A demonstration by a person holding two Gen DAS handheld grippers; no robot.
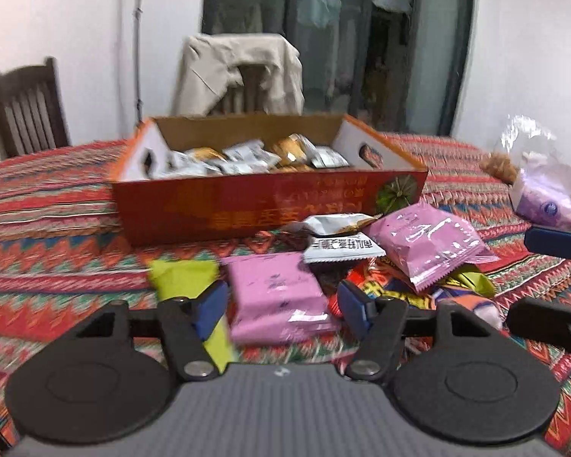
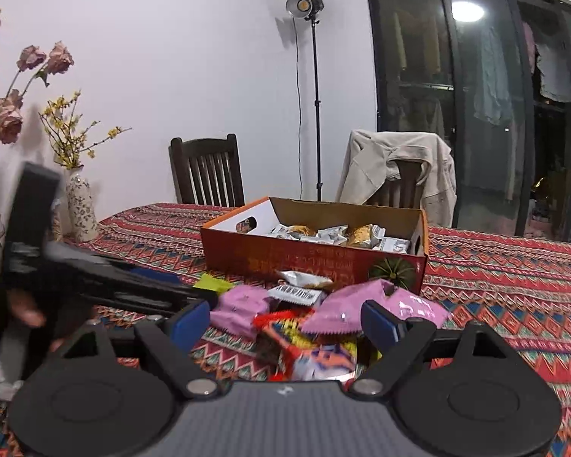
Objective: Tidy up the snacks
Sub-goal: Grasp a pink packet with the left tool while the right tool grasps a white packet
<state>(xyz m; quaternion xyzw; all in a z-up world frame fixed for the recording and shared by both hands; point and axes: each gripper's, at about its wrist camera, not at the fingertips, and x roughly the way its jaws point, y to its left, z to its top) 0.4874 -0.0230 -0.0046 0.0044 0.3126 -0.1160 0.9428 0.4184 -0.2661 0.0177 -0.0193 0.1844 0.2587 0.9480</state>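
Note:
An orange cardboard box (image 1: 224, 209) (image 2: 308, 259) holding several white and gold snack packets stands on the patterned tablecloth (image 1: 49, 205). In front of it lies a pile of loose snacks. My left gripper (image 1: 283, 304) is low over the pile, its blue pads either side of a flat pink packet (image 1: 278, 297) without pressing on it. A yellow-green packet (image 1: 182, 276) lies under its left finger. A second pink packet (image 1: 430, 243) (image 2: 365, 312) rests on the pile, behind a white packet (image 1: 342, 247). My right gripper (image 2: 285, 321) hangs open above the pile, holding nothing.
Two wooden chairs (image 2: 207, 171) stand behind the table, one draped with a beige coat (image 2: 399, 167). Flower vases (image 2: 80, 205) stand at the left edge. A tissue pack (image 1: 544, 198) and plastic bag (image 1: 525, 133) lie right. A lamp stand (image 2: 316, 95) stands by the wall.

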